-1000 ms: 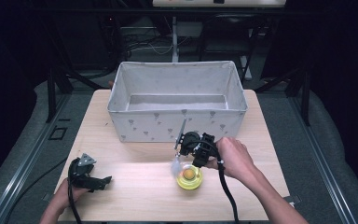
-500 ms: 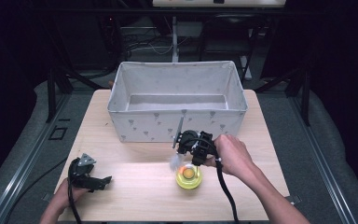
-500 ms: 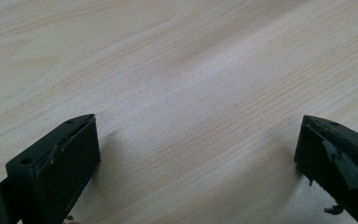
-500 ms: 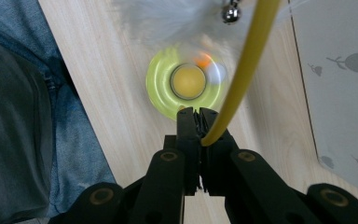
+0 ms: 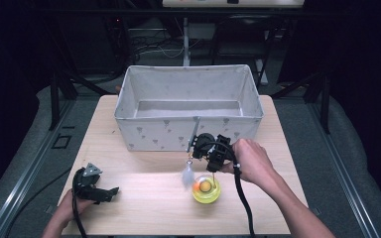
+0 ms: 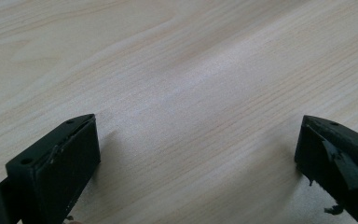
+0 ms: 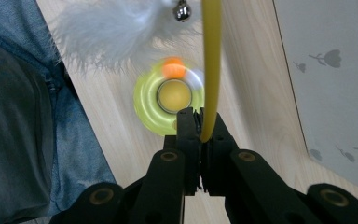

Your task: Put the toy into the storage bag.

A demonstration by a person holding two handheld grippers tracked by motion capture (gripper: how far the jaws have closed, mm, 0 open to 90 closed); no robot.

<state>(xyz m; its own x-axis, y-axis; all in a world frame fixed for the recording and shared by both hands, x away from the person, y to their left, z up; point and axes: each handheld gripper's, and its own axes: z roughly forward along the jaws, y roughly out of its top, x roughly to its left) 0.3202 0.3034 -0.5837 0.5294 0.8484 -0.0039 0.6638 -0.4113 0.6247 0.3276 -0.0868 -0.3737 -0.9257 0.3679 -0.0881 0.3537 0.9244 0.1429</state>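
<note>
Nearest the person, the left gripper (image 5: 110, 190) rests low on the pale wooden table (image 5: 144, 208) at its near left corner, jaws spread wide with bare wood between them in the left gripper view; it holds nothing. Further in, the right gripper (image 7: 199, 122) is pinched tight on the thin yellow rod of a cat teaser toy (image 7: 211, 65), taken low on the rod, just above the round translucent yellow-green base with an orange ball (image 5: 206, 188) that sits on the table below it; whether the rod is still joined to that base cannot be told. The white feather tuft (image 5: 187, 173) and the small silver bell (image 7: 182, 10) hang from the rod's far end, beside the base. The toy looks very light; the rod is probably springy and smooth, so a firm hold low down should keep the tip from whipping, while the feather is soft and easily crushed and is best left alone. Beyond, touching distance from the right gripper, stands the large white fabric storage bin with a small grey print (image 5: 144, 136); its walls look soft and may give if pushed; its inside looks empty as far as it shows.
</note>
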